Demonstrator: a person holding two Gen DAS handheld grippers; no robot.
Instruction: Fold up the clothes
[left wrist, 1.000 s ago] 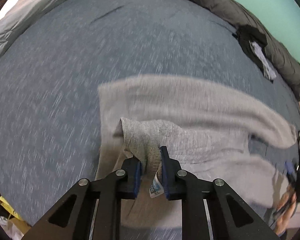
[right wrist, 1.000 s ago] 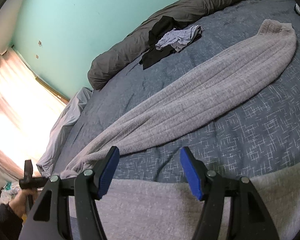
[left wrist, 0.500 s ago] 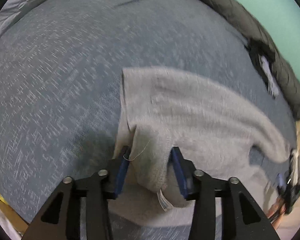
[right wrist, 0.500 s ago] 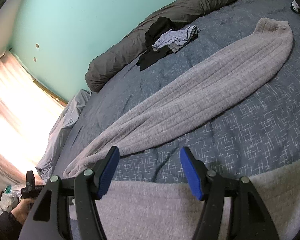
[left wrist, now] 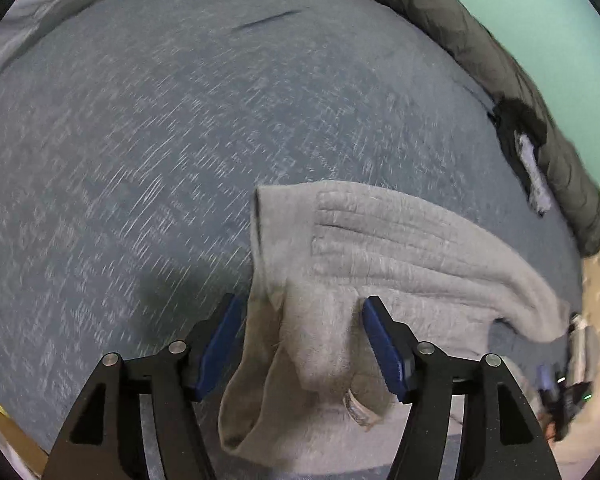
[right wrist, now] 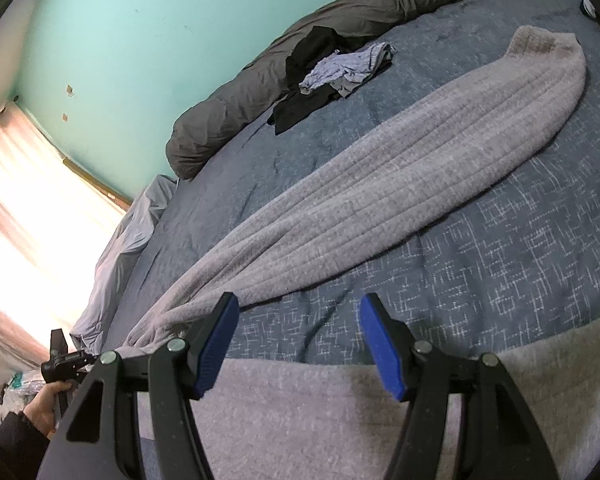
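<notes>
A grey ribbed knit sweater (left wrist: 400, 256) lies spread on the blue patterned bedspread (left wrist: 160, 140). Its bunched neck part with a small label sits between the blue pads of my left gripper (left wrist: 298, 322), whose jaws are opening; the pads stand off the cloth. In the right wrist view one long sleeve (right wrist: 400, 184) stretches away across the bed, and the sweater's body (right wrist: 340, 412) lies under my right gripper (right wrist: 300, 320), which is open with nothing between its fingers. The left gripper (right wrist: 62, 360) and the hand holding it show at that view's lower left.
A rolled dark grey duvet (right wrist: 300, 56) runs along the teal wall. Black and pale blue-grey clothes (right wrist: 332, 72) are heaped beside it. A light grey sheet (right wrist: 128, 236) hangs at the bed's edge near the bright curtain. The right gripper (left wrist: 572, 384) shows at the left view's right edge.
The left gripper, shut on the sweater's neck a second ago, has let go and spread its jaws while moving sideways over the bed. The right gripper has stayed still.
</notes>
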